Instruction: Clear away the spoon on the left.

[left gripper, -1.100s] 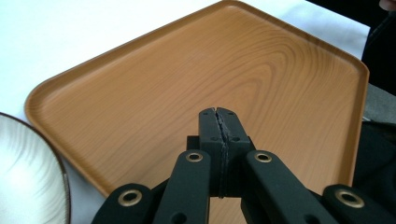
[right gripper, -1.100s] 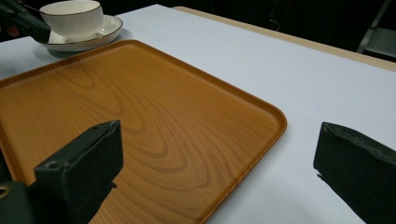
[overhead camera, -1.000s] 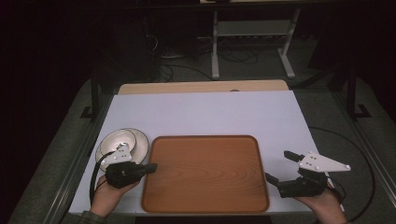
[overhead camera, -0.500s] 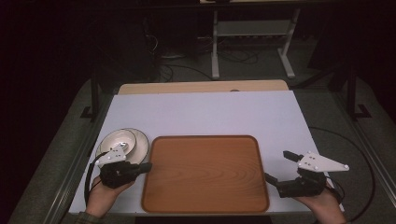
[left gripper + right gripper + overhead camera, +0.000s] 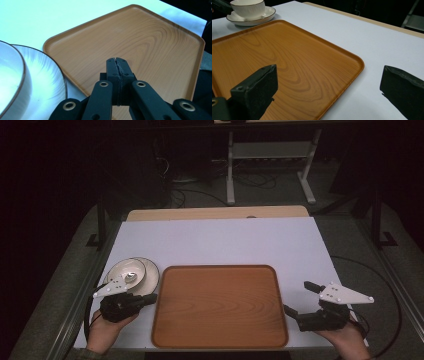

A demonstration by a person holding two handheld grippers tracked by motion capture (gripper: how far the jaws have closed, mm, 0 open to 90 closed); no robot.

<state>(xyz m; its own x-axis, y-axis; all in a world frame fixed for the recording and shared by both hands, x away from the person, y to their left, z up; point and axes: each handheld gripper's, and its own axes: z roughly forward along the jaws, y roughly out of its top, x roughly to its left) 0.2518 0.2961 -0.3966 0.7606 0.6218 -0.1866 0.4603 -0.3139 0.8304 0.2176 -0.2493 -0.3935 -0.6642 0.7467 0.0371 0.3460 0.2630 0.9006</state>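
While the left gripper (image 5: 117,65) sits closed, empty, over the tray (image 5: 155,40), the right gripper (image 5: 328,87) gapes wide beside a cup (image 5: 248,8).

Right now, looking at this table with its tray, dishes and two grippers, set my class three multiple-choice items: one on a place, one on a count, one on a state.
1. Where do the bowl and plate stand?
A. on the wooden tray
B. on the white table beside the tray's left edge, seen from above
C. off the table, on the floor

2. How many wooden trays lie on the table?
A. one
B. two
C. three

3. How do the jaws of the left gripper stand?
A. wide apart
B. clamped on the plate's rim
C. shut together with nothing between them

Answers:
1 B, the high view shows the dishes on the white surface left of the tray.
2 A, a single bare tray lies there.
3 C, the left gripper view shows the two pads pressed together over the tray.
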